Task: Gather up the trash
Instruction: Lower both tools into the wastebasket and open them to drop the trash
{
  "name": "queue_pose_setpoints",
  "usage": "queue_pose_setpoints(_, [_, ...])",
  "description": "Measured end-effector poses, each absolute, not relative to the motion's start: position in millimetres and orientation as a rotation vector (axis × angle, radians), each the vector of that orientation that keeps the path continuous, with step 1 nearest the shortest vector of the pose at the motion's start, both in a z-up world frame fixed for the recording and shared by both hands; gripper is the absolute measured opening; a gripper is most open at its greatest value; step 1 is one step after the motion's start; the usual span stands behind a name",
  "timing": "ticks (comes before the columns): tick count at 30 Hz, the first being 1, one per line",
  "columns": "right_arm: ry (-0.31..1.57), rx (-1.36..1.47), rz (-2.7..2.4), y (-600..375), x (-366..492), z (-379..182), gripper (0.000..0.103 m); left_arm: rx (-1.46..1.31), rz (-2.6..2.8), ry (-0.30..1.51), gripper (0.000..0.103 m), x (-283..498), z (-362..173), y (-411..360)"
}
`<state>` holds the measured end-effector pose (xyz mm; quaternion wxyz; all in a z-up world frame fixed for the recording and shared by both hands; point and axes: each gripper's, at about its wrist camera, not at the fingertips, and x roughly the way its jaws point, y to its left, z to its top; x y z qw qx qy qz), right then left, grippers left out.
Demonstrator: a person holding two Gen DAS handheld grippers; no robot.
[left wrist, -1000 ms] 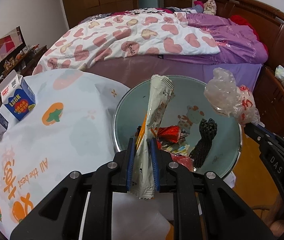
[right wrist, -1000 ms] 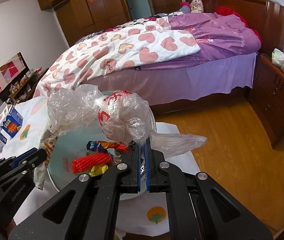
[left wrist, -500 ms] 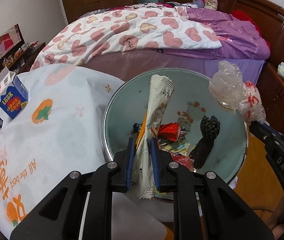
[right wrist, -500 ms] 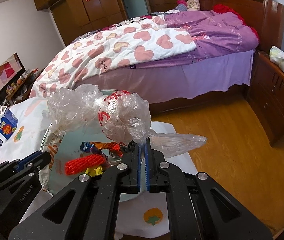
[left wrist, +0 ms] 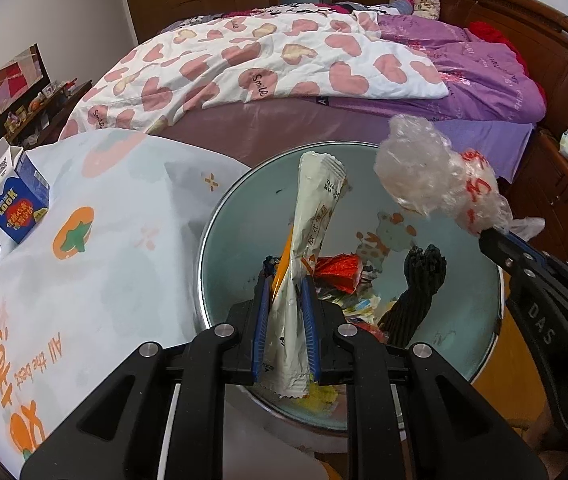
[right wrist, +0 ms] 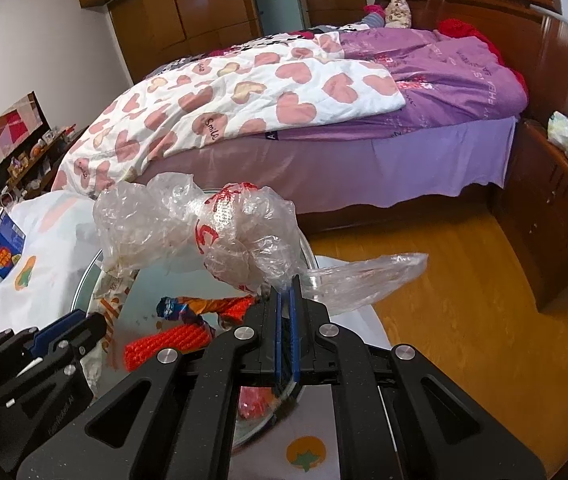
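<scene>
Left tool [left wrist: 286, 308] clamps a wrapper [left wrist: 308, 240], right tool [right wrist: 284, 300] clamps a plastic bag [right wrist: 204, 228]; I'm over the basin [left wrist: 464, 336], several scraps already in. Both drops left; boxes [left wrist: 14, 200] remain on surface [left wrist: 104, 280].

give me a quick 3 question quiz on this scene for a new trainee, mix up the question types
1. True or false: the left gripper is shut on a white snack wrapper.
2. What does the right gripper hold? A) a red wrapper B) a crumpled clear plastic bag C) a blue box
3. Fill in: both pieces of trash are held above a round metal ____.

Key
1. True. Its blue pads pinch the wrapper, which stands upright.
2. B, the crumpled clear plastic bag with red print.
3. Basin, which already has a red wrapper and other trash inside. The blue box sits apart on the tablecloth.
</scene>
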<state>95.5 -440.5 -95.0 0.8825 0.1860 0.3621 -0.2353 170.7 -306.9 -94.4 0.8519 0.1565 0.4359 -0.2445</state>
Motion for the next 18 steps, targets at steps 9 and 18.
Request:
queue_pose_setpoints(9, [0.794,0.359,-0.477,-441,111,-102,0.005,0.325,-0.511,0.950,0.017,178,-106,-315])
queue_pose_setpoints(18, [0.828,0.368,-0.462,-441,121,-111,0.005,0.331,-0.492,0.976,0.017,186,-118,-314])
